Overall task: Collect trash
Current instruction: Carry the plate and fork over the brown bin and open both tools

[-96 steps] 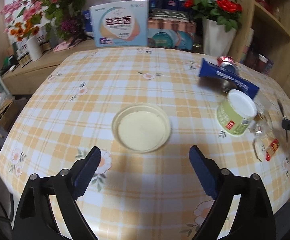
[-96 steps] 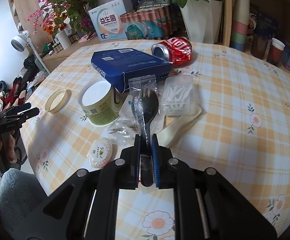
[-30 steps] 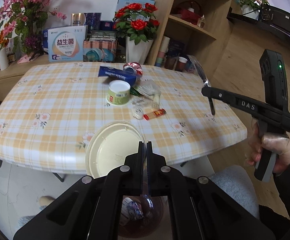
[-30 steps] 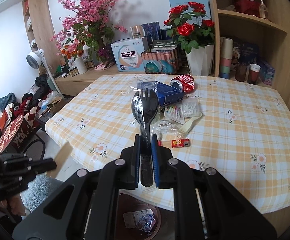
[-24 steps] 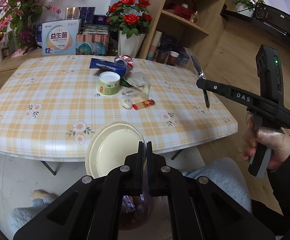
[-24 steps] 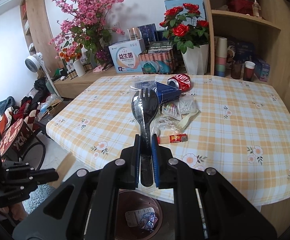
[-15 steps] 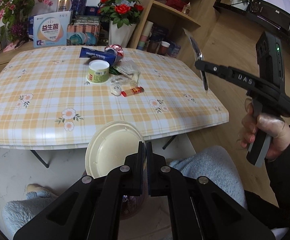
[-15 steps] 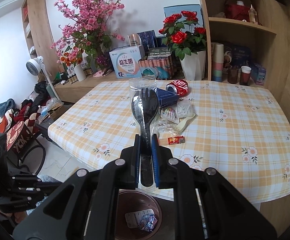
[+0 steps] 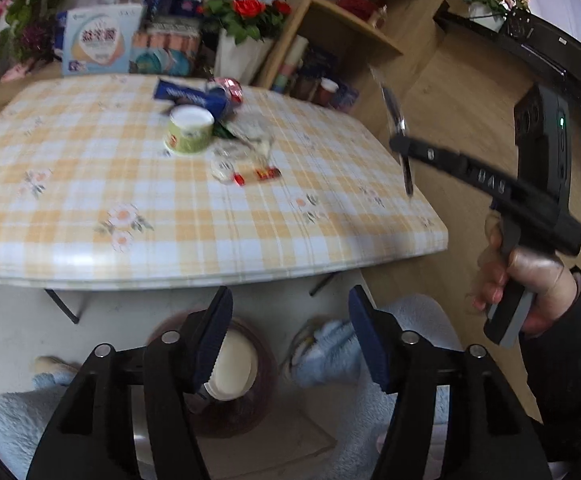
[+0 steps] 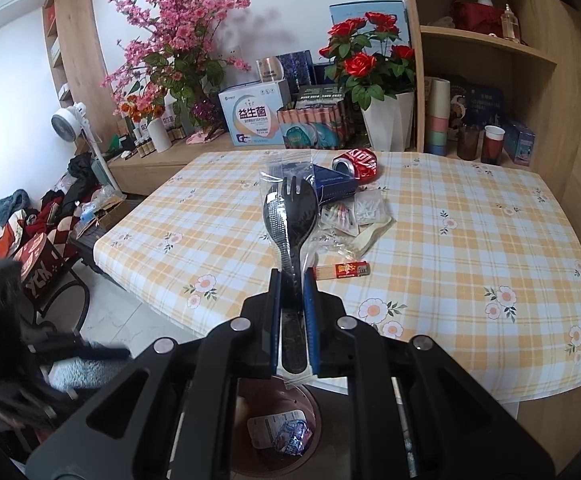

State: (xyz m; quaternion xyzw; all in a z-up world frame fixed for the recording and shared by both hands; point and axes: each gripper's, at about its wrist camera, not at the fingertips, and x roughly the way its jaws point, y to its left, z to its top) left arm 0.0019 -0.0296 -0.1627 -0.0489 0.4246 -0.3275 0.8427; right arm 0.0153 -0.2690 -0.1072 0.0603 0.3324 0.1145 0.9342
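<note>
Black plastic spoon-and-fork set in clear crinkly wrapper [image 10: 288, 216]: light, stiff, slippery film; right gripper [image 10: 292, 300] clamping handle end. Left gripper [image 9: 288, 336] jaws just opening, gaping empty; cream round plastic lid [image 9: 232, 364] dropping into brown bin [image 9: 264, 364].

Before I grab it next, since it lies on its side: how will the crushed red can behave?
The crushed red can probably weighs little, being dented and open-ended. Its dents may keep it from rolling far. Thin walls could buckle further under a firm squeeze.
</note>
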